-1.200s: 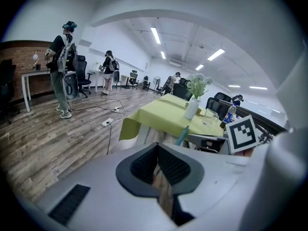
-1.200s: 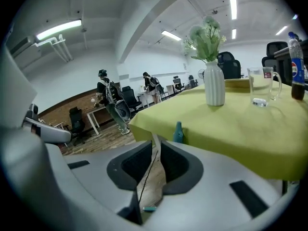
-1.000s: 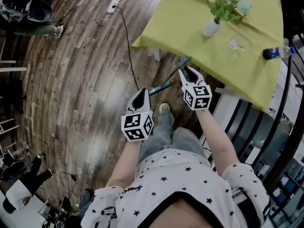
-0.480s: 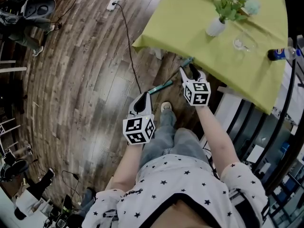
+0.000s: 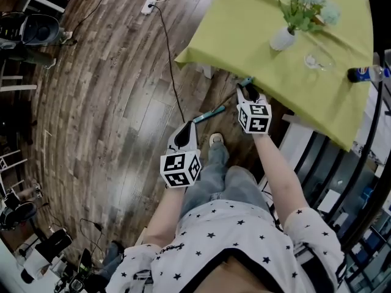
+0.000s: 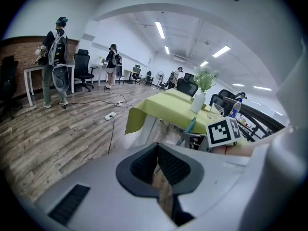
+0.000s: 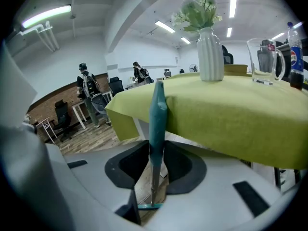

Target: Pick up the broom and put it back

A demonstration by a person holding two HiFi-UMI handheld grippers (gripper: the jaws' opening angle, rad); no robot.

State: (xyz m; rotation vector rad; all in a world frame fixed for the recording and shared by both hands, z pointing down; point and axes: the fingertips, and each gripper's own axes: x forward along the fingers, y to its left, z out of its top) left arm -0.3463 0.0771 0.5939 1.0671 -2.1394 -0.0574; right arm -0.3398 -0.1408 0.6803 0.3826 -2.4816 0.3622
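R gripper [image 5: 247,91] sank; jaws closing round broom handle [image 7: 157,112].

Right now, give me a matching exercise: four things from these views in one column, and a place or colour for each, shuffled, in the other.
Things:
1. broom handle
2. vase
3. power strip
4. bottle

Place or colour:
A. lying on the wooden floor
B. teal
C. white, holding flowers
D. dark, with a blue label

Pairs: 1-B, 2-C, 3-A, 4-D
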